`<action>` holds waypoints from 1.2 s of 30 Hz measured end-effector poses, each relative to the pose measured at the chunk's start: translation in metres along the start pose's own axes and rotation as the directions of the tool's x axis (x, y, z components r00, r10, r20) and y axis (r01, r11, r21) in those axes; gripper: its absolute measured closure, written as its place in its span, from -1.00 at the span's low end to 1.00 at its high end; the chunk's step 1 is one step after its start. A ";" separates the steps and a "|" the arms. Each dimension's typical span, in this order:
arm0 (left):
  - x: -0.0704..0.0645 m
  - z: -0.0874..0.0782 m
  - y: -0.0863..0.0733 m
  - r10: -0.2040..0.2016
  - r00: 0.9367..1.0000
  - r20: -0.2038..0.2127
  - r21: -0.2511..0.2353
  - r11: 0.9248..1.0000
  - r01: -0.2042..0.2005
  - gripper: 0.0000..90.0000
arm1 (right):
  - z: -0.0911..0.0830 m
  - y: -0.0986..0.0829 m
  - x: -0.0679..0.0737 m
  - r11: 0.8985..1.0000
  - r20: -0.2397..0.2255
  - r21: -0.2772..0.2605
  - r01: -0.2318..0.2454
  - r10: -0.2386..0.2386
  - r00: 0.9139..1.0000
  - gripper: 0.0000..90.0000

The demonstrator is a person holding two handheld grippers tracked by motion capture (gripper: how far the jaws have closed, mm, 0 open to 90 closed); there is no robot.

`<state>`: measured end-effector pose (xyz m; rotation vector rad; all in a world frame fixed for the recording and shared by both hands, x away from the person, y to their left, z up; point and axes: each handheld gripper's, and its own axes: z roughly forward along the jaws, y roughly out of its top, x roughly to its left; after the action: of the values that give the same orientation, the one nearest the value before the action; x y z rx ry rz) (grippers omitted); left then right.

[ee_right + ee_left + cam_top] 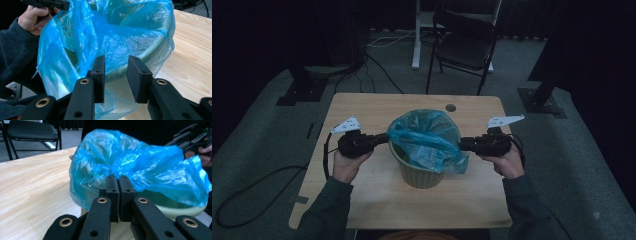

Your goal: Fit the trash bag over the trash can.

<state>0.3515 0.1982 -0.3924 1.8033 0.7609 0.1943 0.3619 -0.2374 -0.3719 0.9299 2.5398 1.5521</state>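
Note:
A pale green ribbed bin [419,175] stands mid-table with a blue plastic bag [427,135] draped in and over its rim. My left gripper [386,137] is at the bin's left side, shut on a fold of the blue bag [140,167]; in the left gripper view my left gripper [119,178] pinches the film just above the bin's rim [175,207]. My right gripper [462,144] is at the bin's right side. In the right gripper view my right gripper [116,60] stands open, with the blue bag [120,32] hanging loose just beyond its jaws.
The wooden table [362,105] has bare surface all around the bin and a small round hole [451,107] near its far edge. A black folding chair [464,42] stands behind the table. Cables lie on the floor at the left.

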 end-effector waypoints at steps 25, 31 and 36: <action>-0.015 0.005 -0.033 -0.003 0.999 0.050 0.061 0.998 0.000 0.96 | -0.001 -0.013 0.010 1.000 -0.061 0.022 0.015 -0.014 0.998 0.44; -0.021 0.012 -0.034 0.017 0.998 0.059 0.079 0.997 -0.021 0.98 | -0.002 -0.014 0.011 1.000 -0.065 0.030 0.003 -0.001 0.998 0.33; -0.022 0.017 -0.038 0.018 0.998 0.060 0.102 0.994 -0.024 0.99 | -0.002 -0.016 0.011 1.000 -0.065 0.029 0.002 0.000 0.998 0.32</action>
<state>0.3270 0.1783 -0.4280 1.9069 0.7213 0.1170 0.3445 -0.2393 -0.3811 0.8947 2.6128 1.5753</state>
